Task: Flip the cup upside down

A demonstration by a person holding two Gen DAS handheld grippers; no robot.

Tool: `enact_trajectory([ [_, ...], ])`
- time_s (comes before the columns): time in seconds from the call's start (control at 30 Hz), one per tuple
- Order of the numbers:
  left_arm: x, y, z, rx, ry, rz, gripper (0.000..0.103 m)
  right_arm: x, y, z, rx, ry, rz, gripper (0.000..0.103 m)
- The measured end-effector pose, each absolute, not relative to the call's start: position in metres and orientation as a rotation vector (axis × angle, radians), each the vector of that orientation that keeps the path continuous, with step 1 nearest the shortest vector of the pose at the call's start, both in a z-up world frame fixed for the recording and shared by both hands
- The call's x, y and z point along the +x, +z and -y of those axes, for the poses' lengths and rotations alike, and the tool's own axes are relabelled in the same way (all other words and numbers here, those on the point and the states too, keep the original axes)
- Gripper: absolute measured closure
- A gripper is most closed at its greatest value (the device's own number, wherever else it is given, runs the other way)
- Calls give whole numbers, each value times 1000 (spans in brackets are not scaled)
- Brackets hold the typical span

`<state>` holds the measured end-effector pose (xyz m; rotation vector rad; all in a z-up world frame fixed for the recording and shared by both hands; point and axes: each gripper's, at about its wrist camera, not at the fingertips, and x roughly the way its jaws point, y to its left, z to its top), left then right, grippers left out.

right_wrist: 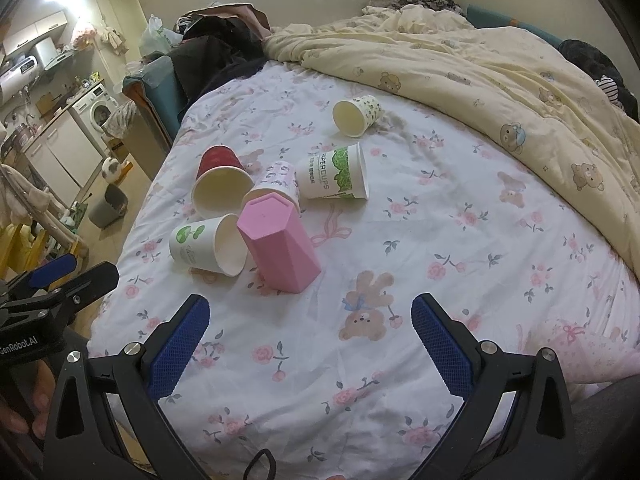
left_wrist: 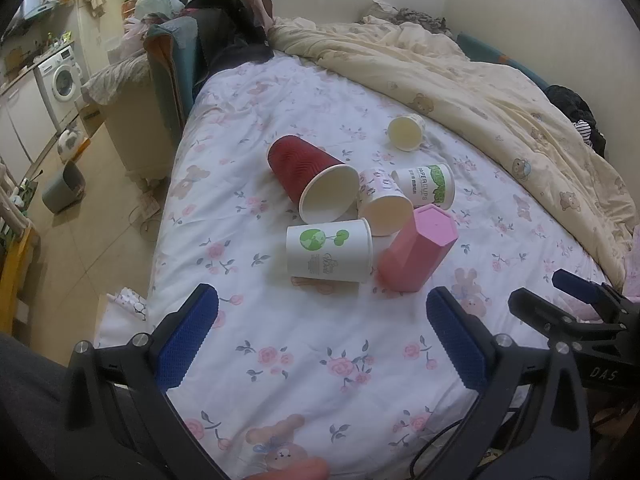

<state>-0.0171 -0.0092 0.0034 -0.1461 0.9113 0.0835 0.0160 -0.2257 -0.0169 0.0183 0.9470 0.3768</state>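
Observation:
Several cups lie on a floral bed sheet (left_wrist: 304, 360). A pink hexagonal cup (left_wrist: 416, 250) (right_wrist: 278, 242) stands upside down, tilted against the others. A red ribbed cup (left_wrist: 312, 178) (right_wrist: 220, 184), a white cup with a green tree print (left_wrist: 328, 250) (right_wrist: 208, 246), a small patterned cup (left_wrist: 382, 200) (right_wrist: 276, 184), a green "PAPERCUPS" cup (left_wrist: 426, 184) (right_wrist: 336, 172) and a small cream cup (left_wrist: 406, 132) (right_wrist: 356, 116) lie on their sides. My left gripper (left_wrist: 322, 326) is open and empty, short of the cups. My right gripper (right_wrist: 310, 328) is open and empty, near the pink cup.
A cream bear-print duvet (left_wrist: 500, 92) (right_wrist: 500, 72) is bunched along the far and right side of the bed. Clothes are piled on a chair (left_wrist: 224, 28) at the bed's far left. The floor with a grey bin (left_wrist: 64, 192) lies off the left edge.

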Motion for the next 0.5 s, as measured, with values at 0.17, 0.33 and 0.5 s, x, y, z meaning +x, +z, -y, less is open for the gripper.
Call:
enact_trajectory([
  [0.17, -17, 4, 10, -147, 83, -910, 0, 16, -17, 226, 21, 378, -951, 0],
  [0.33, -17, 4, 10, -150, 84, -910, 0, 16, -18, 226, 19, 379, -950, 0],
  [0.5, -17, 4, 10, -147, 83, -911, 0, 16, -18, 225, 18, 379, -950, 0],
])
